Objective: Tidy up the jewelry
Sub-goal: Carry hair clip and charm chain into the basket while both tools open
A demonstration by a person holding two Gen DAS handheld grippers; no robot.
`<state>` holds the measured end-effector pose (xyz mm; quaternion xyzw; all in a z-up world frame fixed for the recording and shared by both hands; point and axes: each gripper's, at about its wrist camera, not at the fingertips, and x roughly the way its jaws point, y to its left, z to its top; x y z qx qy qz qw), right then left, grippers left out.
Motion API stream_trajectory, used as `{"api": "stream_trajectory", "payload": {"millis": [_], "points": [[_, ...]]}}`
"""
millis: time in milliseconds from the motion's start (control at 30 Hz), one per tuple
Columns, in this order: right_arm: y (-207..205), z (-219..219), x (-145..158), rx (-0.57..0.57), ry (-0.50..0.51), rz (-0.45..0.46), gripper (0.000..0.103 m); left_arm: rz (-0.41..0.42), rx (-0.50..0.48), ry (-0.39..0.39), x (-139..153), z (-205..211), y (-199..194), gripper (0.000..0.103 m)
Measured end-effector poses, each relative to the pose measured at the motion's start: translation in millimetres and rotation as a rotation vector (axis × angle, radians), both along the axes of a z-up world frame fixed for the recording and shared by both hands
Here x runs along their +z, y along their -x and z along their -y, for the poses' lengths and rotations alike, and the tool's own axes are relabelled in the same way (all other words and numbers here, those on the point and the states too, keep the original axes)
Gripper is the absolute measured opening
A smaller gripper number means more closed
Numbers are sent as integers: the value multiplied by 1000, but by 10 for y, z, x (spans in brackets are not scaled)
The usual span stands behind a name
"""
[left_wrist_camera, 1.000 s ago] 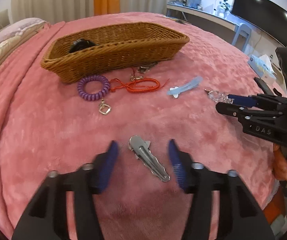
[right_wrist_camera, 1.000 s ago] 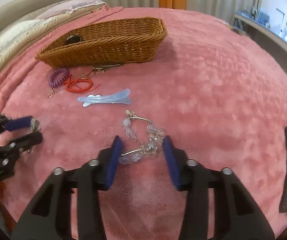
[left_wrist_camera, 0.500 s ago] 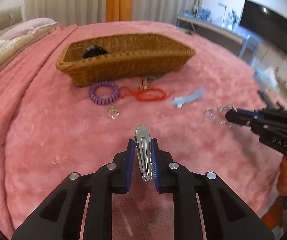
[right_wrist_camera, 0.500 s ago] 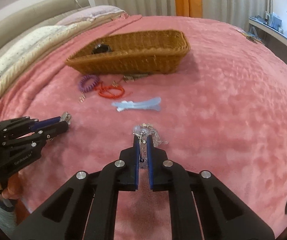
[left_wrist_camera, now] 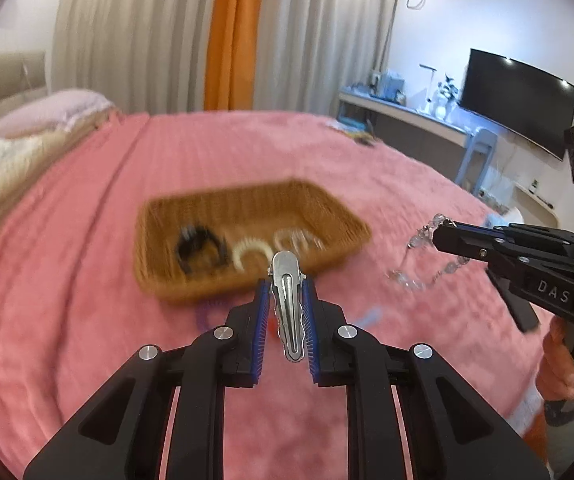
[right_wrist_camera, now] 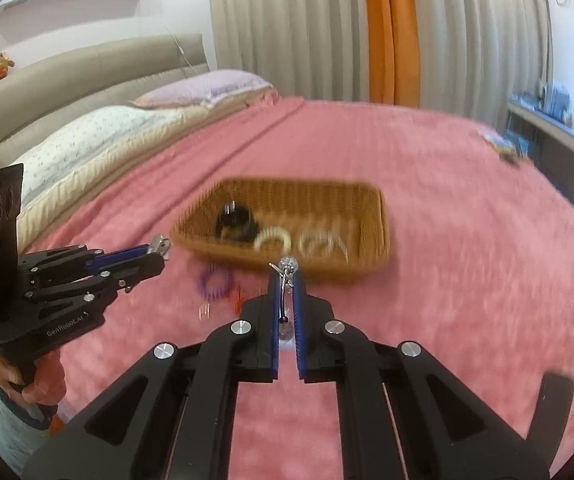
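While both grippers hang above pink plush bedspread [left_wrist_camera: 87, 320], left gripper [left_wrist_camera: 285, 316] clamps silver metal hair clip [left_wrist_camera: 285, 304] lengthwise, tip past fingers. Right gripper [right_wrist_camera: 285, 312] pinches clear beaded bracelet [left_wrist_camera: 419, 256]; loop dangles below fingers. Grips likely for carrying. Open-topped brown wicker basket [left_wrist_camera: 247, 208] just ahead of both fingertips; rim low, free room inside beside black and white pieces.

My two wrist cameras each look forward and downward along their own claw, raised above the pink bed [left_wrist_camera: 87, 340]. Both see the wicker basket [left_wrist_camera: 167, 284] and each other's claw.
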<state>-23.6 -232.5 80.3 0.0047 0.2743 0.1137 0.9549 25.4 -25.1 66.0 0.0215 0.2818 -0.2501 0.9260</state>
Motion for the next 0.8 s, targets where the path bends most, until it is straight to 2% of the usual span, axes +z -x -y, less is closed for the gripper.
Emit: {"api": "stream_trajectory", "payload": {"millis": [133, 267, 433, 600, 800], "points": [[-433, -13, 107, 3, -14, 14, 5, 48, 25, 2, 121, 79, -333, 15], [-914, 32, 6, -11, -35, -9, 5, 10, 31, 13, 4, 182, -802, 15], [-1483, 81, -330, -16, -57, -89, 5, -50, 31, 28, -266, 262, -1214, 15], [-1677, 98, -576, -20, -70, -131, 5, -83, 27, -15, -465, 346, -1390, 15], [-1663, 91, -695, -22, -75, -152, 5, -109, 21, -30, -580, 370, -1431, 15]]}}
